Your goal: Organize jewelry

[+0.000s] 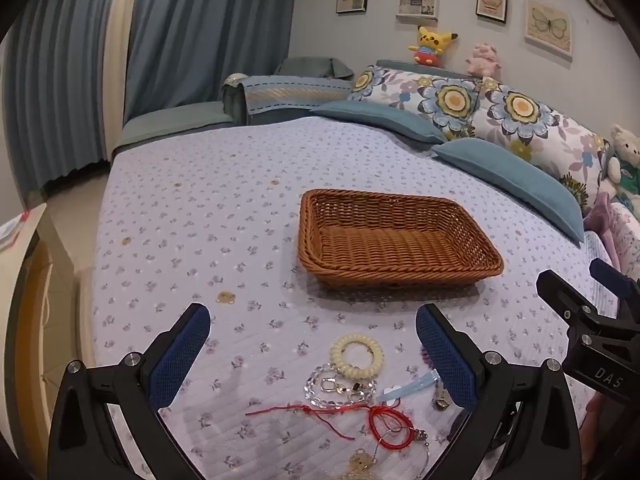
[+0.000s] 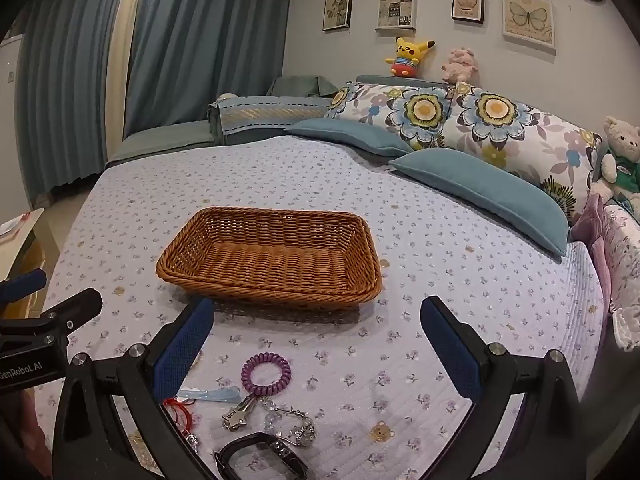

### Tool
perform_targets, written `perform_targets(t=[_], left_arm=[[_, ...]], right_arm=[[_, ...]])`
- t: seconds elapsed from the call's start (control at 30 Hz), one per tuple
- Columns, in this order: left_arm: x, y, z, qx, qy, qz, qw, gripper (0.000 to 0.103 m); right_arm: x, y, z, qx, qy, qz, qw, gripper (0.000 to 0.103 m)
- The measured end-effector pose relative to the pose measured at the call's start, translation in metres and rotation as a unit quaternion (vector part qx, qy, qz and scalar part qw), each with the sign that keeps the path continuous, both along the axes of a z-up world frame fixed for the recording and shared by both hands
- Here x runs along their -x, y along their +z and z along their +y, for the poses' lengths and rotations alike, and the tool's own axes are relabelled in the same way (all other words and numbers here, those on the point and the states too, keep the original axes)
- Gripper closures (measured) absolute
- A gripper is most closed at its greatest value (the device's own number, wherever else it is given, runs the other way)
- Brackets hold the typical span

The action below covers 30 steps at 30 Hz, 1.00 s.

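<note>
An empty brown wicker basket (image 1: 396,240) (image 2: 272,260) sits on the bed. My left gripper (image 1: 312,344) is open and empty above a pile of jewelry: a cream coil hair tie (image 1: 357,355), a clear bead bracelet (image 1: 340,387), a red cord bracelet (image 1: 384,424), a pale blue clip (image 1: 404,390). My right gripper (image 2: 316,340) is open and empty over a purple coil tie (image 2: 266,374), a silver charm (image 2: 238,414), a crystal bead bracelet (image 2: 294,424) and a black watch (image 2: 260,454).
The floral bedspread (image 1: 200,220) covers the bed. Blue and flowered pillows (image 2: 480,184) lie at the back right, with plush toys (image 2: 618,160) at the far right. A side table (image 1: 20,240) stands at the left. The right gripper shows in the left view (image 1: 592,320).
</note>
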State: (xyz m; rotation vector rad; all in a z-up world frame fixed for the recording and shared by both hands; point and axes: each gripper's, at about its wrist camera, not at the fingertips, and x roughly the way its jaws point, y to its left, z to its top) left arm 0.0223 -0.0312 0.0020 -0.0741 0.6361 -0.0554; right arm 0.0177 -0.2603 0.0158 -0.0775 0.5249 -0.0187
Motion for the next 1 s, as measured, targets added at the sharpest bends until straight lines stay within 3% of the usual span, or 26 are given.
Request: perform_targets(t=[1.0], left_arm=[[0.0027,-0.0015,-0.0011,-0.001,-0.006,0.003,1.0,0.001]], right_arm=[[-0.0027,-0.0055,-0.0061,-0.008,0.007,0.016,1.0,0.0]])
